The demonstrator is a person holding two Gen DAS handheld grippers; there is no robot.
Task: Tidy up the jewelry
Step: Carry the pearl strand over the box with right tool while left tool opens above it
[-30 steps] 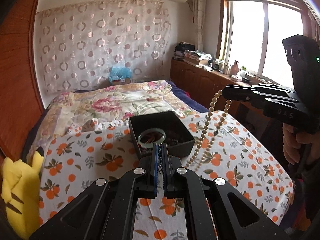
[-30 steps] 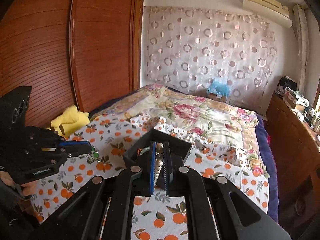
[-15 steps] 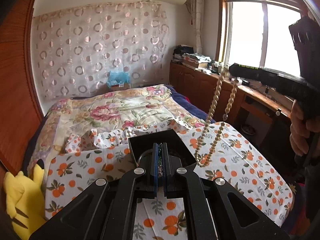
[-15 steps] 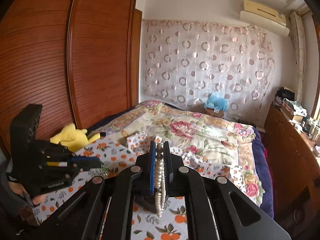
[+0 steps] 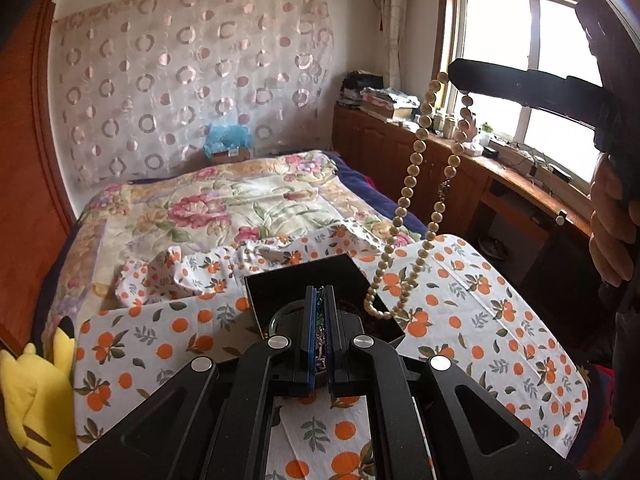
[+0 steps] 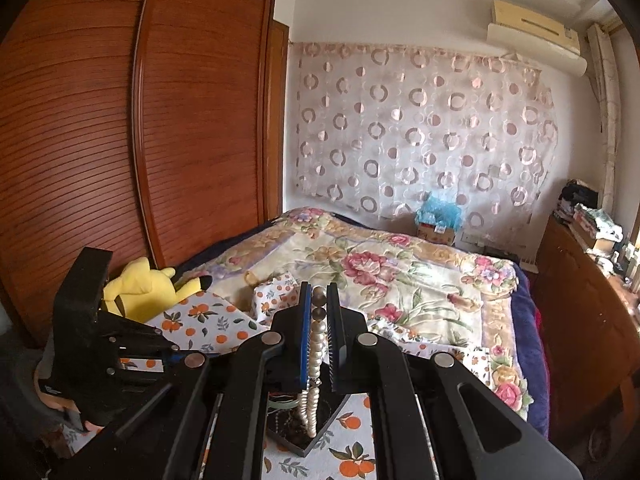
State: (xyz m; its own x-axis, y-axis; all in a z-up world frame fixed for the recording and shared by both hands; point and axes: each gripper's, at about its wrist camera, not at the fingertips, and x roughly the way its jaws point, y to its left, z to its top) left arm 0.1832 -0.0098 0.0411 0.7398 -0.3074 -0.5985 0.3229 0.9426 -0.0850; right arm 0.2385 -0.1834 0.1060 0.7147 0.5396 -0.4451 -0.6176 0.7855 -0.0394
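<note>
A black jewelry box [image 5: 280,286] sits on the orange-print cloth [image 5: 460,320]. My right gripper [image 6: 319,296] is shut on a long pearl necklace [image 5: 414,160] and holds it high; the loop hangs down and its lower end touches the box's right rim. In the right wrist view the pearls [image 6: 314,356] hang between the fingers over the box [image 6: 316,438]. My left gripper [image 5: 319,294] is shut on a small beaded chain [image 5: 319,332], just above the box. A green bangle [image 5: 276,320] lies in the box, partly hidden.
A yellow plush toy [image 5: 28,392] lies at the cloth's left edge. A floral quilt [image 5: 240,200] covers the bed behind. A wooden cabinet [image 5: 400,148] with clutter runs along the window side. A wardrobe [image 6: 120,140] stands at the left.
My right gripper has risen, lifting the pearl necklace off the cloth so its lower end now hangs at the box's rim. My left gripper has moved closer over the box.
</note>
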